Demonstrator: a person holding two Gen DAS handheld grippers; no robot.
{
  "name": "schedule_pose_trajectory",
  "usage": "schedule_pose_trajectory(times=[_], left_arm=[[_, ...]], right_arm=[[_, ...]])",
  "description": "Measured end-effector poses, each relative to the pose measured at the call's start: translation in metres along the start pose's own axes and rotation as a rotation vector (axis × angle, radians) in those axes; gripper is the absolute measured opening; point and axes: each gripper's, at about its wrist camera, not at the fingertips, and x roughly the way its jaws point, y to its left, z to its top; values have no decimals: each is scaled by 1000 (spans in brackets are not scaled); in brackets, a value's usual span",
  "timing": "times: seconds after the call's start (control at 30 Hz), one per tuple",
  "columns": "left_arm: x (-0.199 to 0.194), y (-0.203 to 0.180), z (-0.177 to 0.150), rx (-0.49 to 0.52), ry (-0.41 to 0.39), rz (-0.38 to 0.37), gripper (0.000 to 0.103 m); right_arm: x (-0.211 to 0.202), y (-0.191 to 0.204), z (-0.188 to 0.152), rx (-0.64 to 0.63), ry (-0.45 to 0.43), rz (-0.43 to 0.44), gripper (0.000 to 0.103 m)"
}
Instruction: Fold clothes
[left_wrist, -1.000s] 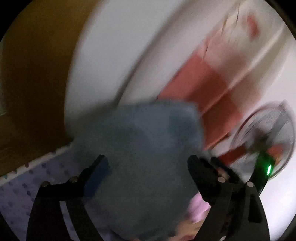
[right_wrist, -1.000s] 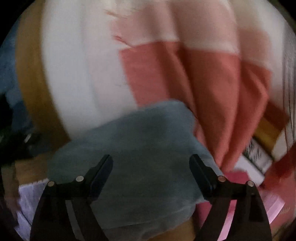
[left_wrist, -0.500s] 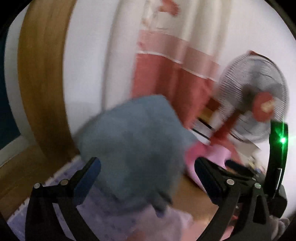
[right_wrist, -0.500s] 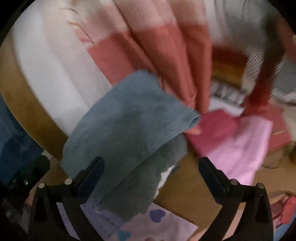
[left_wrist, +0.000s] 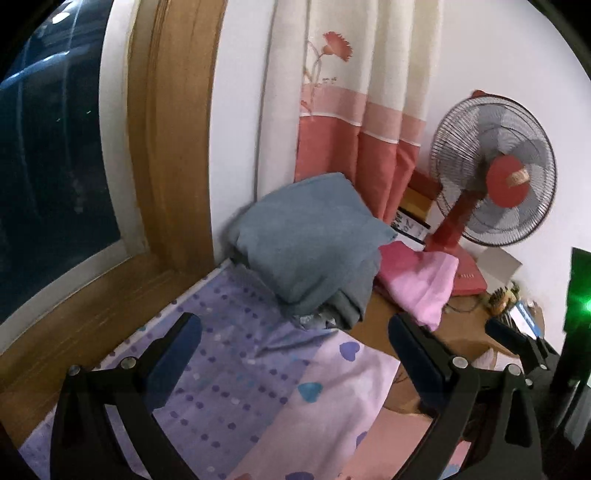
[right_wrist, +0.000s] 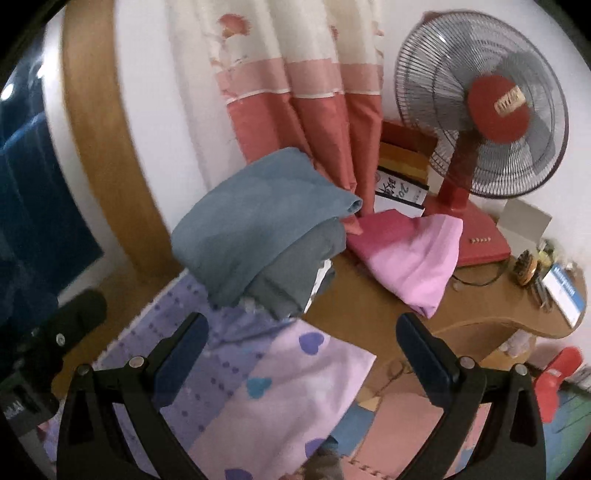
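Left wrist view: hand-held gripper (left_wrist: 295, 345) tilted downward, jaws wide.

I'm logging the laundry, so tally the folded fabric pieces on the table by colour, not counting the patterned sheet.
Blue: 1, the blue folded garment
Grey: 1, the grey folded garment under it
Pink: 1, the pink folded garment
Total: 3

Indoor artificial light, moderately dim, warm cast. Window pane (left_wrist: 55, 166) dark, only faint reflected streaks. Green LED (left_wrist: 585, 306) flares at right edge of left view. Heavy fisheye bowing, black vignette in corners. Right view softer: curtain (right_wrist: 295, 74) smeared with motion blur. Soft shadow under folded blue cloth (left_wrist: 306, 236).
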Motion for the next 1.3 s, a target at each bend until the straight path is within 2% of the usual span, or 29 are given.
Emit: schedule_pose_trajectory(times=[0.13, 0.27, 0.43, 0.63, 1.3], left_arm=[[-12, -4, -1, 76, -19, -22, 103], [-19, -2, 2, 74, -30, -36, 103], [-21, -1, 5, 60, -39, -62, 103], [-26, -8, 5, 77, -56, -84, 103], [-21, 2, 10, 68, -50, -118, 103]], right_arm=[[-21, 30, -5, -77, -51, -11, 103], [-36, 43, -4, -76, -87, 6, 103], [-42, 44, 3, -99, -108, -31, 103], [-45, 34, 7, -56, -117, -53, 103], [-41, 29, 22, -41, -105, -63, 103]])
